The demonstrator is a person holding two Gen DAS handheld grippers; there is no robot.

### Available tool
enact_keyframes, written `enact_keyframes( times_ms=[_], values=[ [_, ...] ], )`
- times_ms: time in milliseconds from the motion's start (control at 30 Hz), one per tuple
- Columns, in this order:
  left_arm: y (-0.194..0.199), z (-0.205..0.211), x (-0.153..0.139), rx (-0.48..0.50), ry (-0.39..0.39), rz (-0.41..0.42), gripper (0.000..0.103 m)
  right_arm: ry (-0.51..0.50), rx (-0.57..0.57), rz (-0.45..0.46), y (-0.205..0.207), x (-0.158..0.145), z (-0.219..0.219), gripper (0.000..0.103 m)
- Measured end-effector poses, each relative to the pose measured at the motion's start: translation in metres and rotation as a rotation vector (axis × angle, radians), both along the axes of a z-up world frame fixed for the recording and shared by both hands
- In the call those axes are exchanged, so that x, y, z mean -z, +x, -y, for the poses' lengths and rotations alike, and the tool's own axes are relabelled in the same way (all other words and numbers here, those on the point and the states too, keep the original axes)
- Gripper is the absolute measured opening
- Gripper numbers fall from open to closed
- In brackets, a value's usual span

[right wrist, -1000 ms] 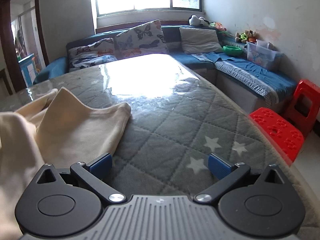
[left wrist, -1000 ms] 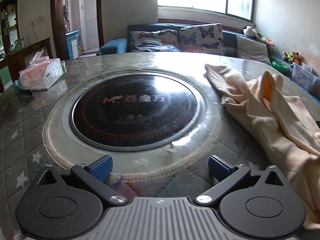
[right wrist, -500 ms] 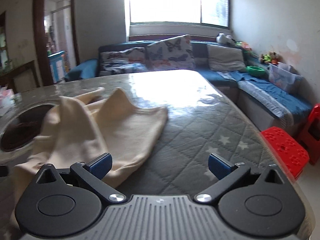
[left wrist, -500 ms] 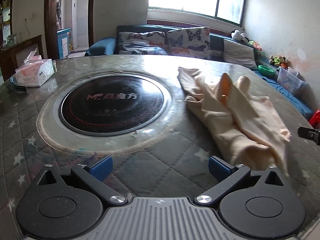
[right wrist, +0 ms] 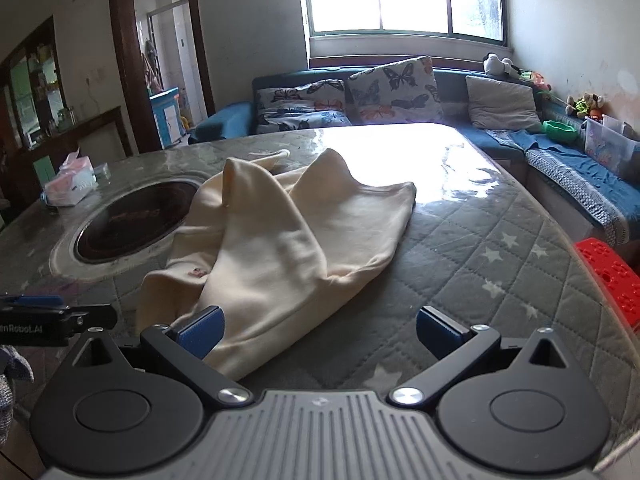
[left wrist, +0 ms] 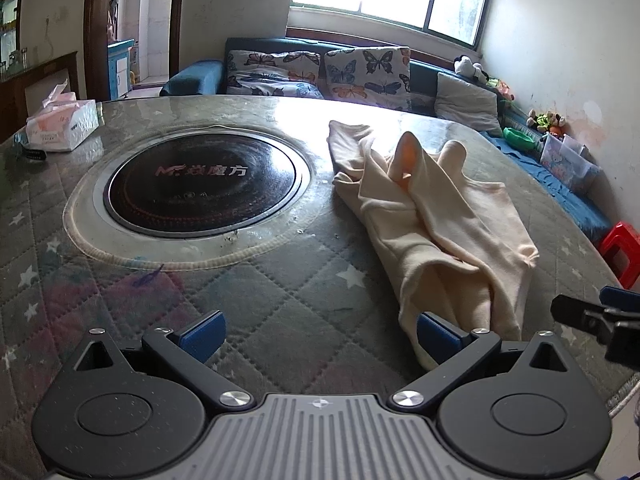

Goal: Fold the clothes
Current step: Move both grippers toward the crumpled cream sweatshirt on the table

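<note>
A cream garment (left wrist: 432, 216) lies crumpled in a long heap on the quilted grey table cover (left wrist: 280, 304), right of the round cooktop. It also shows in the right wrist view (right wrist: 288, 248), ahead and to the left. My left gripper (left wrist: 320, 334) is open and empty above the table's near edge, its right finger just in front of the garment's near end. My right gripper (right wrist: 318, 330) is open and empty, its left finger at the garment's near edge. Each gripper shows at the side of the other's view.
A round black induction cooktop (left wrist: 200, 184) is set in the table's middle. A tissue box (left wrist: 64, 124) stands at the far left. A sofa with butterfly cushions (left wrist: 320, 72) is behind the table. Red plastic stools (right wrist: 608, 276) stand right of the table.
Both grippers have drawn back toward the table's near edge and risen. The garment now shows whole and farther off. Both stay open.
</note>
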State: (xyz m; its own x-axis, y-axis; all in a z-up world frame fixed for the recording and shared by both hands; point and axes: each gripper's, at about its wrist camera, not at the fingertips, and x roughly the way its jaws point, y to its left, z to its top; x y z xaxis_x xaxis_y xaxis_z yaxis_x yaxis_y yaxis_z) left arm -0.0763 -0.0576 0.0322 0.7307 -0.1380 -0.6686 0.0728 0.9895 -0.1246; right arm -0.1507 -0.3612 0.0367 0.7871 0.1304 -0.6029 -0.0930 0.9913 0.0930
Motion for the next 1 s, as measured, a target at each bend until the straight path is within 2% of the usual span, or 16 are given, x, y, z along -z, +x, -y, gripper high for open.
enact_keyframes(
  times_ms=[633, 1000],
  values=[
    [-0.024, 0.016, 0.004, 0.034, 0.008, -0.021, 0.103, -0.025, -0.03, -0.014, -0.023, 0.004, -0.016, 0.103],
    [-0.026, 0.021, 0.001, 0.042, 0.02, -0.016, 0.103, -0.028, -0.043, -0.001, -0.025, 0.002, -0.019, 0.103]
  ],
)
